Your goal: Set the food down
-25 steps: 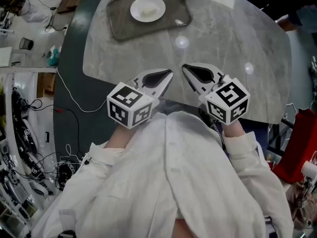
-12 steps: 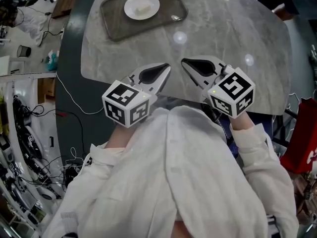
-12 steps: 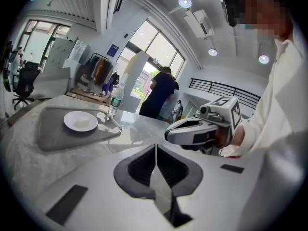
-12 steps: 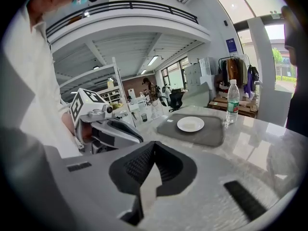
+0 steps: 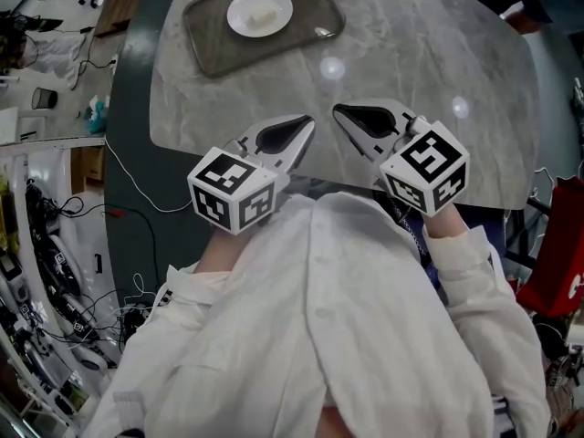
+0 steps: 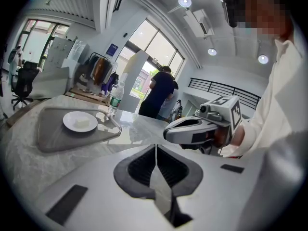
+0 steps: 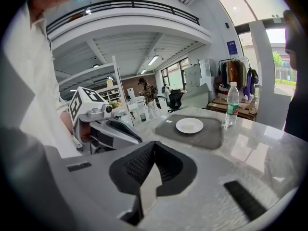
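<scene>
Both claws are clenched on nothing: the left gripper (image 5: 307, 128) and the right gripper (image 5: 340, 113) hover side by side, well short of the tray (image 5: 214, 44). From overhead I see tangled cables (image 5: 50, 272) on the floor left of the tray. Only the gripper views show a water bottle (image 6: 113, 99) upright just beyond the tray and a person in dark clothes (image 6: 159, 93) by a bright doorway. The tray lies on a grey marble table (image 5: 429, 71) in a high, open workshop. The food (image 5: 265, 14) rests on a white plate (image 5: 239, 18) mid-tray, too small to tell its long axis.
</scene>
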{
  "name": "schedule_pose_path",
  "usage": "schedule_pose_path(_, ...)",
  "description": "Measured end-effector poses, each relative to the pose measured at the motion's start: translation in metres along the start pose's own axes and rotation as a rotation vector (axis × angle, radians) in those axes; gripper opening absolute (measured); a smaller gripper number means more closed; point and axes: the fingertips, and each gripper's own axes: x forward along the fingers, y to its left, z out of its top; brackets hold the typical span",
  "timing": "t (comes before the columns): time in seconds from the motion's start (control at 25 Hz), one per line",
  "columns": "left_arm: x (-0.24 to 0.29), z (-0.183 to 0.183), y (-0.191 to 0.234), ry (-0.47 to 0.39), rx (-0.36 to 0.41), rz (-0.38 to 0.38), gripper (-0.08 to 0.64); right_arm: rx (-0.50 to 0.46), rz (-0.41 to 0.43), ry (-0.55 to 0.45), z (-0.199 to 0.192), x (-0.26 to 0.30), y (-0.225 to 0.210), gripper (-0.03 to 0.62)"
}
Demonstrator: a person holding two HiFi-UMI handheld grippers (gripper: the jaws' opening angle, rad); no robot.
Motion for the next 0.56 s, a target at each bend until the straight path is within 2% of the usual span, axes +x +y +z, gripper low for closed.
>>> schedule_pose_path(0.56,-0.014,0.0,0.009,0.007,-0.006,0.011,0.022,0.096,-0.072,-0.04,-0.008,0.005,0.007,0.003)
